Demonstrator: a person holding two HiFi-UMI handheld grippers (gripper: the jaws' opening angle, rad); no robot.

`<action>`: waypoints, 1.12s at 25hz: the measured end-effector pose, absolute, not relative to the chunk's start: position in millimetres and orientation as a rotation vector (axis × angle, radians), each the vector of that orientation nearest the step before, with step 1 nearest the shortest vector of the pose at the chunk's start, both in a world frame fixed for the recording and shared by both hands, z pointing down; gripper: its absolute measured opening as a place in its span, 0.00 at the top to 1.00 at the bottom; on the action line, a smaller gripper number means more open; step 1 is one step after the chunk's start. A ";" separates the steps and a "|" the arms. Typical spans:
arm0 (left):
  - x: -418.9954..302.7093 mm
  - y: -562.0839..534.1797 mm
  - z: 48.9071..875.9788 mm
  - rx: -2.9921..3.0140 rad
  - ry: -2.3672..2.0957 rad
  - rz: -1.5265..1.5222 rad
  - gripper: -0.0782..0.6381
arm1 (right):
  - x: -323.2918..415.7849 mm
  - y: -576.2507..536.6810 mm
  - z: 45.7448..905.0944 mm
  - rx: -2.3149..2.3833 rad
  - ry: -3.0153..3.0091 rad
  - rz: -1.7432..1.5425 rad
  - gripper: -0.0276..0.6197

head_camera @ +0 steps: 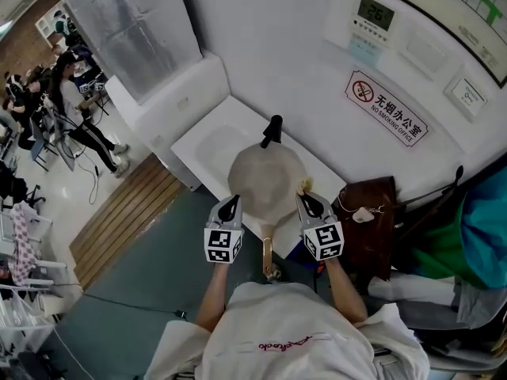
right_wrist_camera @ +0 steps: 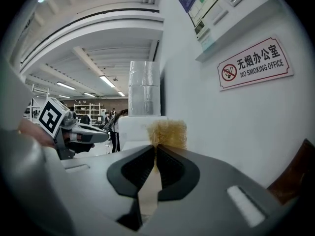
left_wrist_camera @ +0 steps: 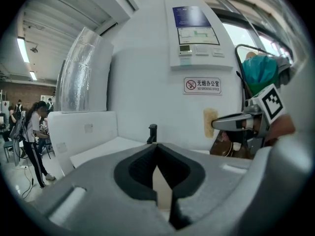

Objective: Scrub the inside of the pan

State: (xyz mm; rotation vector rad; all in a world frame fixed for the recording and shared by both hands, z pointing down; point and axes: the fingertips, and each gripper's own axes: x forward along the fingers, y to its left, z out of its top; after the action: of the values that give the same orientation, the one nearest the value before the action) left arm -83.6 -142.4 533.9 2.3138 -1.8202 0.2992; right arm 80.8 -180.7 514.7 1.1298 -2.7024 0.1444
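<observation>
Scrubbing has not begun, as I judge it; the whole inside is left to do. I look down on an open office with a white wall, a no-smoking sign [head_camera: 386, 108] and people well off to my left. A white table [head_camera: 210, 137] meets that wall, with a black tap [head_camera: 273, 129] at its back. The frying pan [head_camera: 265, 182] sits before the tap, handle toward me. The left gripper [head_camera: 230, 203] is by its left rim, jaws together, apparently empty. The right gripper [head_camera: 306, 199] is at the right rim, jaws clamped on a yellow scouring pad [right_wrist_camera: 167, 131].
</observation>
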 end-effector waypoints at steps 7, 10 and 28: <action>-96.2 -144.2 541.9 2.287 -1.821 0.293 0.89 | 63.5 -184.3 515.0 1.101 -2.704 0.137 0.92; -101.6 -150.2 545.9 2.284 -1.805 0.296 0.89 | 58.4 -188.8 516.4 1.106 -2.694 0.140 0.92; -160.8 -233.3 572.1 2.279 -1.707 0.348 0.89 | 9.4 -258.5 531.9 1.167 -2.609 0.165 0.92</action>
State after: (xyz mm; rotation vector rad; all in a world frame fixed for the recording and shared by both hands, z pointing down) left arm -160.8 -233.3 572.1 2.2786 -1.7074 0.3482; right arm 9.4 -258.5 531.9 1.1672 -2.6087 0.1649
